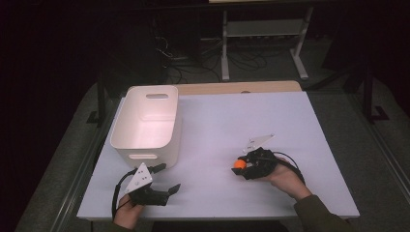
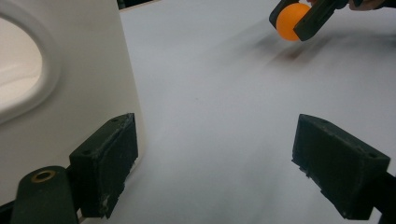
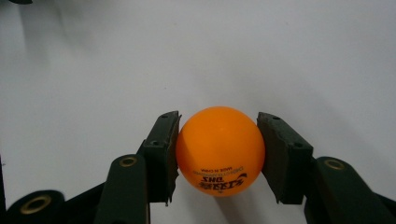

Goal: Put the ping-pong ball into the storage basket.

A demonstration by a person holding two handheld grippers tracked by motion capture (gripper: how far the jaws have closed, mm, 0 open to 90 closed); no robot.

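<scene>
A white bin [image 1: 147, 123] with cut-out handles stood at about ten o'clock on the pale worktop [image 1: 270, 121], its open top facing up and nothing visible inside it.

Just below the bin, at about seven o'clock, the person's left hand [image 1: 126, 215] held the left claw [image 1: 168, 178], which pointed toward three o'clock. Its jaws stood wide apart with nothing between them. In the left gripper view, one jaw sat just beside the bin's near wall [image 2: 70, 93], under the oval handle opening; whether it touched the wall could not be told. The other jaw hung over bare worktop [image 2: 210, 116]. A grey three-cornered plate [image 1: 139, 177] sat on top of this gripper, and a black cable [image 1: 116, 191] looped from it.

Farther right, at about five o'clock, the person's right hand [image 1: 285, 176] held the right claw [image 1: 239, 165], pointing toward nine o'clock. Its jaws were closed on an orange ball [image 1: 239, 164]. In the right gripper view the ball [image 3: 220, 149] sat squarely between the two black jaw pads [image 3: 163, 154], pressed from both sides, with dark printed lettering on its lower face, seen upside down. The left gripper view showed the same ball [image 2: 289, 21] gripped at about one o'clock, with a faint shadow on the worktop beneath it. A dark green sleeve [image 1: 319, 215] covered the right forearm.
</scene>
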